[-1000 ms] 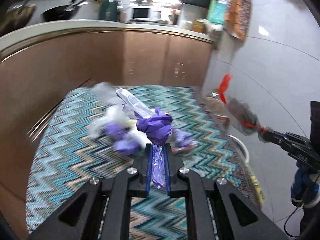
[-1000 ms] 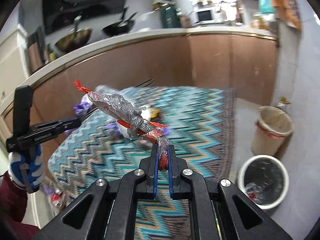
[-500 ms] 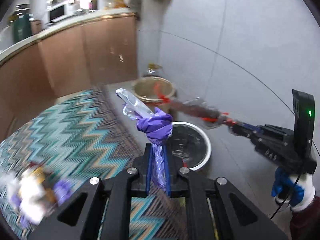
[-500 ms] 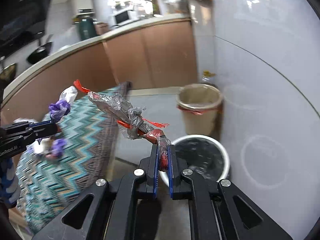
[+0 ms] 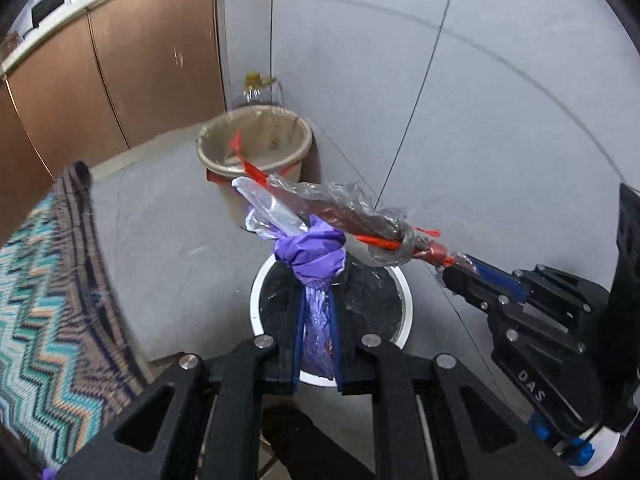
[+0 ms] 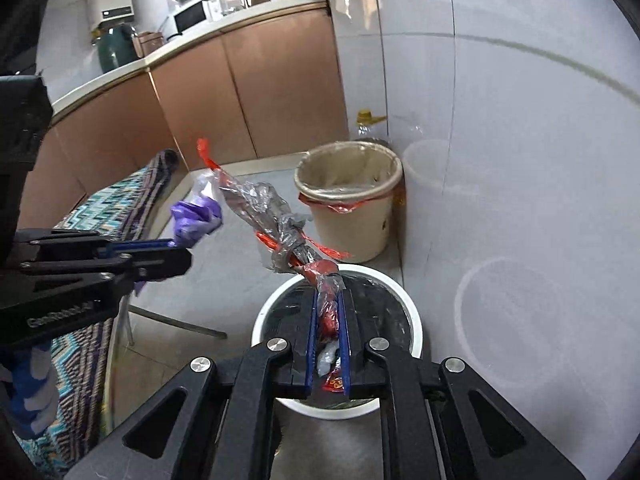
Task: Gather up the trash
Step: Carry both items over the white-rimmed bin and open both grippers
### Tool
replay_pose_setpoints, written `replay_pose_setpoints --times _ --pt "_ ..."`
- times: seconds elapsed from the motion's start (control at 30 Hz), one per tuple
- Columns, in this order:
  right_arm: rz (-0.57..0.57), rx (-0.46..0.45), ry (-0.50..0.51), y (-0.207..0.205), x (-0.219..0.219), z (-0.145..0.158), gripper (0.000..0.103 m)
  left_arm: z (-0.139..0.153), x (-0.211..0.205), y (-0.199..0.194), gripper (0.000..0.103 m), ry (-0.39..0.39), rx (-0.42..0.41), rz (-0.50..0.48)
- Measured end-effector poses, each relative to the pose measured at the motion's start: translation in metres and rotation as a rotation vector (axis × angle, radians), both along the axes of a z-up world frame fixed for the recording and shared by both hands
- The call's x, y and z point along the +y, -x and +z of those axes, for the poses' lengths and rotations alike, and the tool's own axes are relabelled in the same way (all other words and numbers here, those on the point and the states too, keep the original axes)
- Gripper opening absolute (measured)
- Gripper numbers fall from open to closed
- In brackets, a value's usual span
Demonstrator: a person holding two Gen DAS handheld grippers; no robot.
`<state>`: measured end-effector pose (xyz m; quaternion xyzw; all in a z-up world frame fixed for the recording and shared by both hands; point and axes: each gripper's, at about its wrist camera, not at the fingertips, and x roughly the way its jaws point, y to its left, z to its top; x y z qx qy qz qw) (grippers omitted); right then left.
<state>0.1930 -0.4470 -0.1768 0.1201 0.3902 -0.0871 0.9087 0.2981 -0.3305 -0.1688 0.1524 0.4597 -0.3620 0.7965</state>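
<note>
My left gripper (image 5: 316,296) is shut on a crumpled purple bag (image 5: 316,252) with a clear plastic piece sticking out of its top. It hangs over the white-rimmed bin with a black liner (image 5: 406,300). My right gripper (image 6: 328,300) holds a twisted clear wrapper with red strips (image 6: 272,212) above the same white bin (image 6: 416,320); its jaws are opening slightly, with the wrapper still between the pads. In the right wrist view the left gripper (image 6: 176,248) and purple bag (image 6: 196,216) are at the left. In the left wrist view the right gripper (image 5: 452,268) comes in from the right, and its wrapper (image 5: 340,212) crosses behind the bag.
A beige bin with a liner (image 5: 256,136) stands just beyond the white one, against the grey tiled wall. Behind it is a clear bottle with a yellow cap (image 6: 368,120). A zigzag cloth (image 5: 40,320) covers the surface at the left. Brown cabinets run along the back.
Both grippers swung away from the zigzag cloth and its trash pile, toward the wall and downward. They now hang over the white bin, each still carrying its piece of trash.
</note>
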Motion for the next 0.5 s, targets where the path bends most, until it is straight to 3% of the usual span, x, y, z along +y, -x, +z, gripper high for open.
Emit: replay_pose_setpoints --times 0.1,0.23,0.33,0.5 --pt "-0.012 0.017 -0.002 -0.009 -0.005 -0.010 0.013 -0.015 -0.010 -0.013 0.012 0.004 0.048 -0.007" --pt "-0.027 0.039 0.001 -0.015 -0.010 -0.022 0.035 -0.028 -0.019 -0.023 0.015 0.015 0.088 -0.010" --pt "-0.036 0.049 0.015 -0.017 -0.012 -0.026 0.039 -0.030 -0.019 -0.026 0.035 0.026 0.090 0.004" --pt "-0.044 0.054 0.038 -0.010 -0.009 -0.025 0.041 -0.021 -0.011 -0.026 0.036 0.061 0.063 0.028"
